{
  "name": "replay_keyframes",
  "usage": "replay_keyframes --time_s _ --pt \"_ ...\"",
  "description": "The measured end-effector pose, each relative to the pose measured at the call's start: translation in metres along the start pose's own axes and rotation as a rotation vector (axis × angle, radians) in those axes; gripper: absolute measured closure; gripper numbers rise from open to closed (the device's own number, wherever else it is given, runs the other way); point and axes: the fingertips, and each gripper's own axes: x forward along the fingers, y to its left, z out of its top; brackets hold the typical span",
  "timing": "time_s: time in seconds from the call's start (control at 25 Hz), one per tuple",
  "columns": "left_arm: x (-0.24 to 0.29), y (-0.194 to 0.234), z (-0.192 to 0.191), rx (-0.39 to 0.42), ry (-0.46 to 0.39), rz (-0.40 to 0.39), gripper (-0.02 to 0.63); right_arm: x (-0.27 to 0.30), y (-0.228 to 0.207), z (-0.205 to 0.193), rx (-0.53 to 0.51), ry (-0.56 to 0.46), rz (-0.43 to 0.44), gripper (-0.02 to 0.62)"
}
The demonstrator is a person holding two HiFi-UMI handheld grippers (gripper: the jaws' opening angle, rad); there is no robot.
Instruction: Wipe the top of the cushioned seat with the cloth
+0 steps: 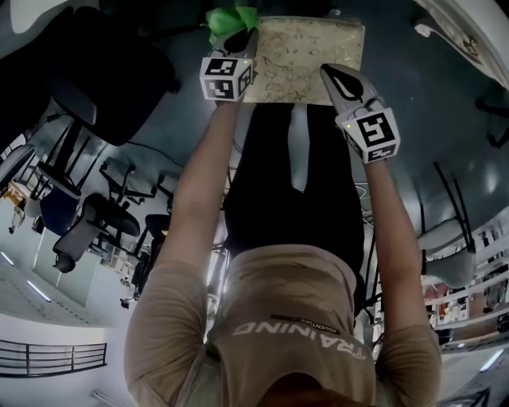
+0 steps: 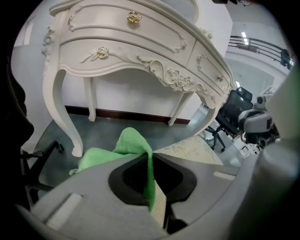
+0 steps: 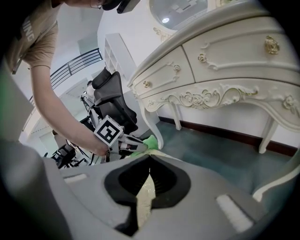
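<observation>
Seen from your head, a cushioned seat point(image 1: 310, 48) with a pale, leaf-patterned top sits at the upper edge of the picture, on a dark grey-green floor point(image 1: 413, 95). Your left gripper point(image 1: 238, 38) reaches to the seat's left side. Its jaws are clamped on a bright green cloth point(image 1: 229, 16), which bunches at the seat's far left corner.

In the left gripper view, the cloth point(image 2: 129, 145) runs as a thin fold down between the two closed jaws of the left gripper point(image 2: 151, 157) and spills out beyond the tips in a soft heap. Part of the seat's point(image 2: 192, 150) pale top shows just to the right of it. Whether the cloth presses on the seat cannot be told.

Your right gripper point(image 1: 334, 77) is at the seat's near edge, toward its right side, across the seat from the left one. In the right gripper view, the right gripper point(image 3: 150, 157) has its jaws together at the tips with nothing held between them. The seat's point(image 3: 144, 201) pale top shows through the gap behind the tips. That view also shows your left gripper point(image 3: 123, 140) across the seat, its marker cube point(image 3: 108, 132) facing the camera and the green cloth point(image 3: 150, 141) at its tip.

A white carved dressing table point(image 2: 140, 47) with gold knobs stands just beyond the seat. Black office chairs point(image 1: 87, 222) stand off to your left.
</observation>
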Motion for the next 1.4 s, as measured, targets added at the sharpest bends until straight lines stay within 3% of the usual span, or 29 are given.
replay_keyframes --time_s 0.52,0.88,1.16,1.32,1.4 --pt "0.065 -0.148 0.014 0.044 0.029 -0.166 0.581 -0.061 -0.041 -0.019 0.031 -0.039 -0.040 0.591" --pt "0.095 -0.227 0.020 0.025 0.048 -0.254 0.581 -0.115 -0.088 -0.041 0.087 -0.057 -0.140 0.591" --pt "0.106 -0.293 0.023 -0.017 0.077 -0.478 0.581 -0.144 -0.110 -0.055 0.112 -0.071 -0.174 0.591" --pt "0.089 -0.327 0.034 -0.178 0.007 -0.647 0.581 -0.154 -0.107 -0.059 0.119 -0.086 -0.199 0.591" --pt "0.077 -0.337 0.037 -0.160 -0.027 -0.679 0.581 -0.158 -0.104 -0.054 0.121 -0.108 -0.212 0.591"
